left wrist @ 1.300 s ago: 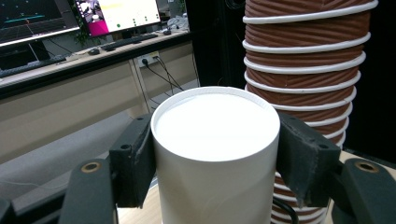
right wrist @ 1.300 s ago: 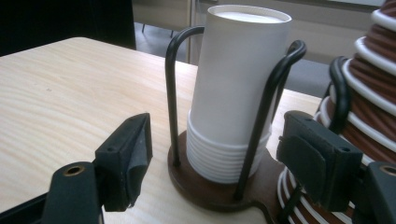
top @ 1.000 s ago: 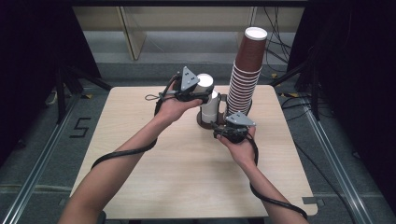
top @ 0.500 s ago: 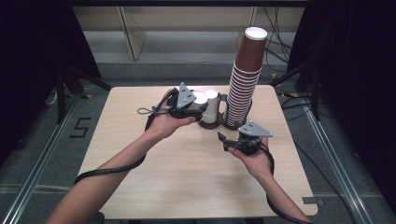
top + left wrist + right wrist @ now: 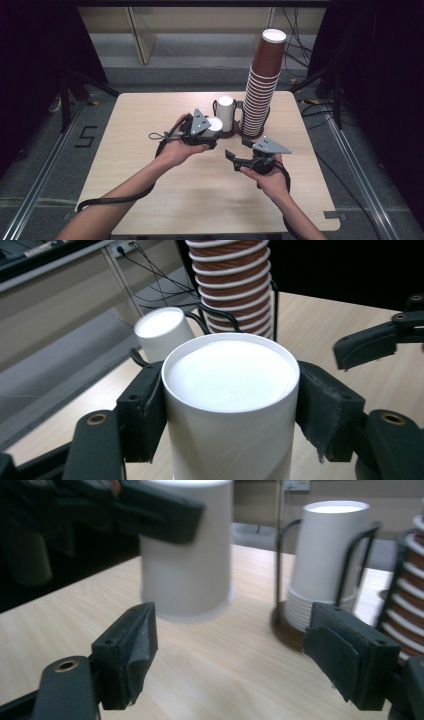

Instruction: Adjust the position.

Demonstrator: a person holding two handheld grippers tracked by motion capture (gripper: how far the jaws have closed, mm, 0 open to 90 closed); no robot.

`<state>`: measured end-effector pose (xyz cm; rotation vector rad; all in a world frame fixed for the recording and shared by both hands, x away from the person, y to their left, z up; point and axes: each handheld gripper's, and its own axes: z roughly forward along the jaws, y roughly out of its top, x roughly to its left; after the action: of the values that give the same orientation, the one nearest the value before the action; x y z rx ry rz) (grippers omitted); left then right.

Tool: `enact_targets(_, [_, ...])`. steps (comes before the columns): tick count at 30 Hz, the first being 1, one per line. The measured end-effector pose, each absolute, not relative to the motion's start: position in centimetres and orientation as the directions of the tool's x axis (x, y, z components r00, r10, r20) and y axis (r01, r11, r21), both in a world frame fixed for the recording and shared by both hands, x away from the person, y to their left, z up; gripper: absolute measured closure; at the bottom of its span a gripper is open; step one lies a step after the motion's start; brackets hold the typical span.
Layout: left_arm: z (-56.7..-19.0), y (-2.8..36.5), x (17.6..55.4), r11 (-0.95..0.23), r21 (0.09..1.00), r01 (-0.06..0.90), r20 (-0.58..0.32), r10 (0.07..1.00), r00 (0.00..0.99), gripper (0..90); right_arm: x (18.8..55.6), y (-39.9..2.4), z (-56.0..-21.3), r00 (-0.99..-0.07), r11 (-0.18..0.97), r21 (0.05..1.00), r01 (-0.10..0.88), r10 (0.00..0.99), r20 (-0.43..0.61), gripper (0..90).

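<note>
An upside-down white paper cup point(image 5: 215, 125) point(image 5: 230, 390) sits between the jaws of my left gripper point(image 5: 214, 132) point(image 5: 230, 405). Both pads press on its sides, just above the table and in front of the holder. That cup point(image 5: 185, 555) also hangs in front of my right gripper point(image 5: 230, 660) point(image 5: 237, 149), which stands to the right of the left one. Its jaws are open with nothing between them, and they have just been opening. A stack of white cups point(image 5: 226, 112) point(image 5: 162, 330) point(image 5: 325, 555) stands in a black wire holder point(image 5: 362, 545).
A tall stack of brown paper cups point(image 5: 262, 85) point(image 5: 235, 285) point(image 5: 412, 580) rises right of the white stack at the table's far side. The wooden table point(image 5: 150, 165) has free room at the left and front. Cables trail along both forearms.
My left gripper has come away from the holder toward the person and lower, with the white cup in it. My right gripper has drawn back toward the near right, its jaws wider.
</note>
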<state>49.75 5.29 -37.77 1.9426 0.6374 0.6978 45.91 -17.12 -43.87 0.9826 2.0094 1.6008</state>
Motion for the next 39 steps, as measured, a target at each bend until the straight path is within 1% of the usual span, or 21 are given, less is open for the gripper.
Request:
enact_targets(2, [-38.1,5.3,49.4,-0.414,0.897,0.153,0.195,0.683,0.704,33.6,45.8,-16.9,-43.9,-0.69,0.097,0.955,0.281,0.712,0.131,20.7])
enact_targets(3, [-38.2,5.3,49.2,-0.411,0.898,0.158,0.187,0.681,0.708,33.6,45.7,-16.7,-43.8,-0.689,0.111,0.956,0.271,0.716,0.112,20.1])
enact_targets(4, [-38.4,5.3,49.0,-0.405,0.9,0.16,0.179,0.679,0.712,33.6,45.3,-16.0,-43.6,-0.702,0.1,0.952,0.288,0.699,0.139,19.3])
enact_targets(5, [-38.5,5.3,48.7,-0.395,0.905,0.158,0.171,0.678,0.715,33.6,45.5,-15.9,-43.6,-0.71,0.12,0.961,0.248,0.698,0.097,18.7])
enact_targets(7, [-38.6,5.2,48.4,-0.38,0.911,0.162,0.156,0.679,0.717,33.6,45.4,-15.2,-43.4,-0.72,0.109,0.962,0.249,0.686,0.108,17.5])
enact_targets(10, [-38.6,5.0,48.2,-0.367,0.915,0.169,0.138,0.677,0.723,33.6,45.6,-14.6,-43.3,-0.721,0.146,0.959,0.241,0.689,0.077,15.6])
enact_targets(11, [-38.6,4.9,48.1,-0.36,0.917,0.172,0.128,0.674,0.728,33.6,45.6,-14.6,-43.3,-0.721,0.146,0.959,0.241,0.689,0.077,15.6])
enact_targets(12, [-38.6,4.8,48.0,-0.35,0.921,0.17,0.121,0.671,0.731,33.6,45.6,-14.2,-43.4,-0.73,0.134,0.954,0.268,0.674,0.111,15.4])
enact_targets(13, [-38.6,4.6,47.8,-0.349,0.922,0.166,0.12,0.666,0.736,33.6,45.8,-14.2,-43.5,-0.724,0.164,0.957,0.241,0.687,0.064,15.3])
enact_targets(14, [-38.6,4.5,47.7,-0.344,0.925,0.165,0.115,0.665,0.738,33.6,45.7,-14.0,-43.6,-0.719,0.143,0.949,0.281,0.686,0.109,15.3])
enact_targets(15, [-38.7,4.4,47.7,-0.345,0.924,0.163,0.115,0.659,0.743,33.6,45.8,-13.9,-43.6,-0.719,0.136,0.949,0.286,0.685,0.118,15.2])
enact_targets(16, [-38.7,4.3,47.6,-0.345,0.924,0.166,0.11,0.653,0.75,33.6,46.0,-13.9,-43.7,-0.712,0.141,0.951,0.275,0.694,0.103,15.2])
enact_targets(18, [-38.9,4.1,47.6,-0.34,0.924,0.174,0.096,0.647,0.756,33.6,46.2,-13.8,-43.9,-0.709,0.137,0.948,0.287,0.696,0.114,15.2])
enact_targets(19, [-39.0,3.9,47.6,-0.337,0.925,0.173,0.094,0.647,0.757,33.6,46.5,-13.9,-44.0,-0.712,0.148,0.958,0.247,0.698,0.076,15.2])
enact_targets(20, [-39.0,3.8,47.6,-0.329,0.929,0.171,0.089,0.647,0.758,33.6,46.4,-13.7,-44.1,-0.71,0.125,0.948,0.292,0.693,0.128,15.2])
enact_targets(22, [-39.2,3.7,47.7,-0.313,0.932,0.182,0.069,0.648,0.758,33.6,46.7,-13.6,-44.3,-0.712,0.141,0.952,0.272,0.695,0.1,15.4])
enact_targets(24, [-39.4,3.5,47.7,-0.315,0.93,0.188,0.063,0.642,0.764,33.6,46.7,-13.6,-44.5,-0.7,0.127,0.945,0.3,0.703,0.128,16.2])
enact_targets(25, [-39.5,3.4,47.7,-0.307,0.932,0.191,0.055,0.644,0.763,33.6,46.9,-13.7,-44.6,-0.696,0.13,0.947,0.293,0.708,0.118,20.2])
enact_targets(26, [-39.5,3.4,47.7,-0.307,0.932,0.191,0.055,0.644,0.763,33.6,46.9,-13.7,-44.6,-0.696,0.13,0.947,0.293,0.708,0.118,20.2])
enact_targets(27, [-39.6,3.4,47.8,-0.303,0.933,0.192,0.052,0.643,0.764,33.6,46.8,-13.8,-44.8,-0.685,0.128,0.951,0.283,0.72,0.107,22.8])
enact_targets(39, [-40.0,3.9,47.7,-0.264,0.933,0.246,-0.012,0.659,0.752,31.8,46.4,-13.5,-45.1,-0.686,0.139,0.949,0.283,0.721,0.099,29.6])
